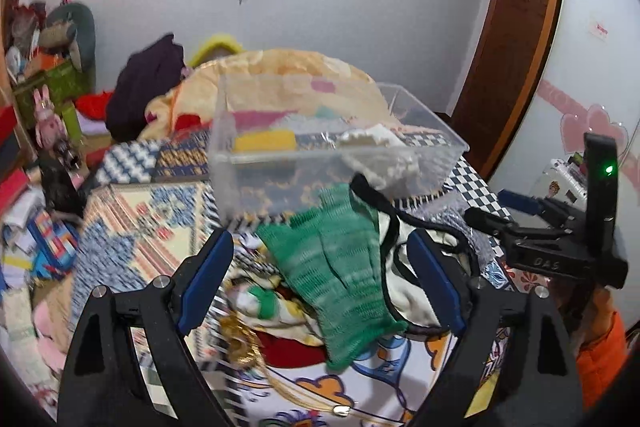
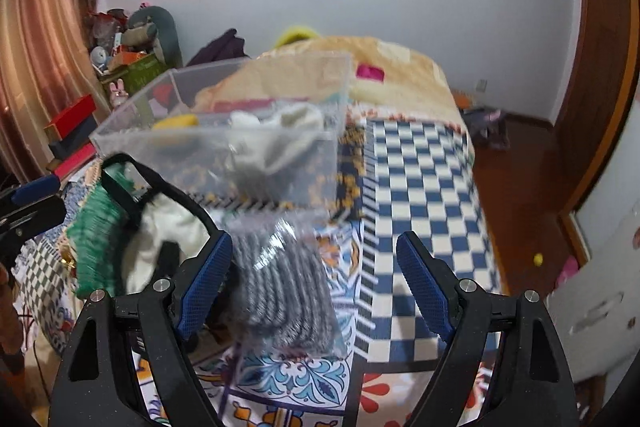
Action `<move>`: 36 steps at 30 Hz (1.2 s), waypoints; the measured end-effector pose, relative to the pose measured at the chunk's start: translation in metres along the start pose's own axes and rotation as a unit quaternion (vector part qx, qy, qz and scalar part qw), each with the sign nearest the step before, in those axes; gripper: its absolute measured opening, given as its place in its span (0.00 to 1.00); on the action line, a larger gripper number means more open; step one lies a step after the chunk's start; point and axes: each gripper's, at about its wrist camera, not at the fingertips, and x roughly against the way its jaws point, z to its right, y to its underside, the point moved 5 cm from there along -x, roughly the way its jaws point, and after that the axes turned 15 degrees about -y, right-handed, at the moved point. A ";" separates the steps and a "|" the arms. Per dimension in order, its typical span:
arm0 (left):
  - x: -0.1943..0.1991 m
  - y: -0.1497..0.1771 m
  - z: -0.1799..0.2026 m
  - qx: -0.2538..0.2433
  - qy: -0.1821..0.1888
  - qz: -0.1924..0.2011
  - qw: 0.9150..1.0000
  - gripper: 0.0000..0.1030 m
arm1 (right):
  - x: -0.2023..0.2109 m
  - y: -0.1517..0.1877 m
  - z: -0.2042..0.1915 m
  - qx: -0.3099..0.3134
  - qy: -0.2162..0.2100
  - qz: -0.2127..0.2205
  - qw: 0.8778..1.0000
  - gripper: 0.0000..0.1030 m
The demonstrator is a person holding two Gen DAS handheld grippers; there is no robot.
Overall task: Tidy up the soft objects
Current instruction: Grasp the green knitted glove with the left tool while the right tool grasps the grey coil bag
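Observation:
A clear plastic box point(image 1: 448, 151) stands on the patterned bed cover; it holds a yellow sponge point(image 1: 264, 142) and a white cloth point(image 1: 380, 147). In front of it lies a green knitted glove point(image 1: 340, 275) on a cream garment with black trim point(image 1: 404, 291). My left gripper point(image 1: 320, 279) is open, its fingers on either side of the glove, just above it. In the right wrist view the box point(image 2: 160, 143) sits ahead, and a grey knit item in a clear bag point(image 2: 280, 279) lies between the open fingers of my right gripper point(image 2: 316, 279). The glove point(image 2: 96, 247) lies to its left.
The bed point(image 2: 420, 195) has a blue-white checked cover and a piled orange blanket point(image 1: 288, 67) behind the box. The right gripper's body point(image 1: 560, 247) shows at the right of the left wrist view. Cluttered shelves and toys point(image 1: 52, 75) stand left. Wooden floor point(image 2: 520, 187) lies right of the bed.

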 end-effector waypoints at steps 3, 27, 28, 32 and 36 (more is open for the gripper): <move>-0.011 0.007 0.004 0.000 0.005 -0.017 1.000 0.72 | -0.005 0.010 0.004 -0.002 0.004 -0.011 1.000 0.79; -0.007 0.020 -0.004 0.014 -0.002 -0.004 1.000 0.12 | 0.009 0.025 0.004 -0.026 -0.042 0.001 0.999 0.22; -0.004 0.018 -0.005 0.016 -0.003 0.001 1.000 0.12 | 0.012 0.025 0.006 -0.028 -0.039 0.004 0.999 0.20; 0.012 0.004 -0.013 0.021 -0.010 0.031 0.999 0.12 | 0.025 0.020 0.008 -0.026 -0.027 0.018 0.999 0.19; 0.027 -0.014 -0.018 0.023 -0.012 0.057 0.998 0.11 | 0.035 0.012 0.003 -0.017 -0.023 0.035 0.999 0.18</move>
